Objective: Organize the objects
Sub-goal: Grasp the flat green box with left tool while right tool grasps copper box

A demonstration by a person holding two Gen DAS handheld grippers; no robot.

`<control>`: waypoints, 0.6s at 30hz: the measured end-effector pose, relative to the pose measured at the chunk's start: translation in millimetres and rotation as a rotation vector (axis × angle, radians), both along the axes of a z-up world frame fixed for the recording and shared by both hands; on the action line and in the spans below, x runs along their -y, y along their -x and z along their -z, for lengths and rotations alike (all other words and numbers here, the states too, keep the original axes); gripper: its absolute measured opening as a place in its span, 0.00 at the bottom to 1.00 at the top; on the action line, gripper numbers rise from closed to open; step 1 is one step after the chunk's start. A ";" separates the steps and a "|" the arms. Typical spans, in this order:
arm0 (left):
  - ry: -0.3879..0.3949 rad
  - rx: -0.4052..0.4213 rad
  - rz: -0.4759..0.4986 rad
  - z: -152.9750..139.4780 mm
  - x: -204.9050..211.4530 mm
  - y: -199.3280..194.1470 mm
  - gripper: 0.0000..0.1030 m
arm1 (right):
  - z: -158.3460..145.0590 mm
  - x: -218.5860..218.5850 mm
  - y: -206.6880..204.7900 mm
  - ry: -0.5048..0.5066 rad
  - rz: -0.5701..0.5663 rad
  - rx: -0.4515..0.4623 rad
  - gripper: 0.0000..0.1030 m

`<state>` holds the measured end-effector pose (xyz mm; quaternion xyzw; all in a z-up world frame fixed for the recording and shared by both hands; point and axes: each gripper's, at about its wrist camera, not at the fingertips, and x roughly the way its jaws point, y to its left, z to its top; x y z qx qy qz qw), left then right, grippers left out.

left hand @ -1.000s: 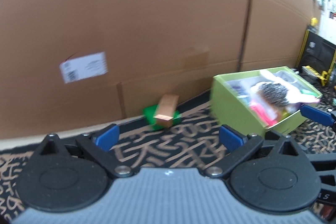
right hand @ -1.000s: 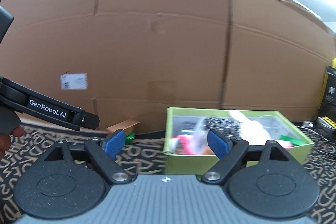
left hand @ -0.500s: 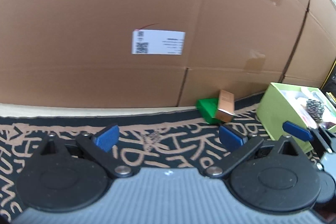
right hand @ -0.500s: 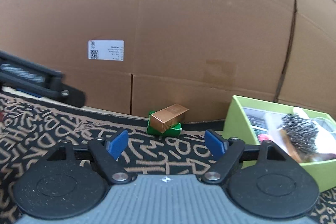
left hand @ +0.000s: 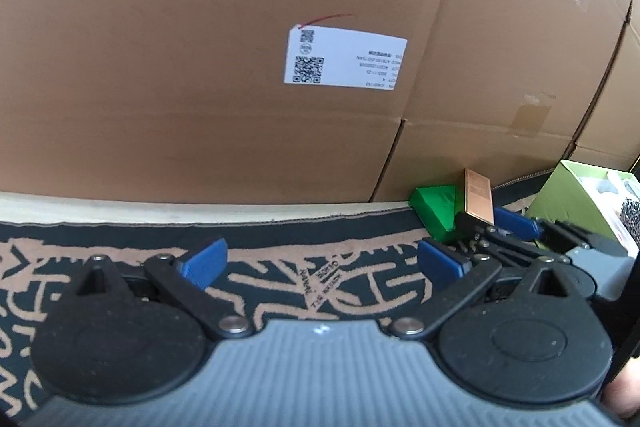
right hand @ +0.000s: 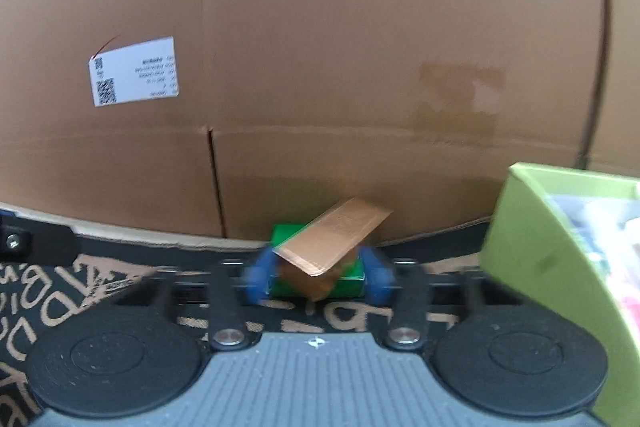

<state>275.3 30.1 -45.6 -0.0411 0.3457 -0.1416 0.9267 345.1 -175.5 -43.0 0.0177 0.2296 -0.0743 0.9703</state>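
Right gripper [right hand: 316, 277] narrowing around the green box [right hand: 352, 283] and copper box [right hand: 334, 241]; left gripper [left hand: 320, 263] wide and empty.

In the right wrist view, low centre, the blue pads have just been closing and now stand on either side of the green box; blur hides whether they press on it. The copper box lies tilted across the green box's top. Both sit on the patterned rug [right hand: 80, 291] against the cardboard wall [right hand: 360, 67]. At the right edge stands a lime-green bin [right hand: 532, 267] with blurred items inside. In the left wrist view, the left gripper's pads stand wide apart over bare rug. A white label [left hand: 344, 61] with QR codes, upper centre there, carries print too small to read.
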 end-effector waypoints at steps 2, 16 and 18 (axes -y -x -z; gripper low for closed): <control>0.010 -0.004 0.006 1.6 4.4 -3.9 1.00 | -3.3 2.4 8.7 0.008 -0.006 -0.011 0.39; 0.008 -0.072 0.114 15.3 123.9 -47.2 1.00 | -1.9 6.3 145.6 -0.007 -0.095 -0.050 0.38; -0.019 -0.076 0.108 19.2 141.0 -54.5 1.00 | -0.1 10.1 153.0 -0.034 -0.093 -0.054 0.38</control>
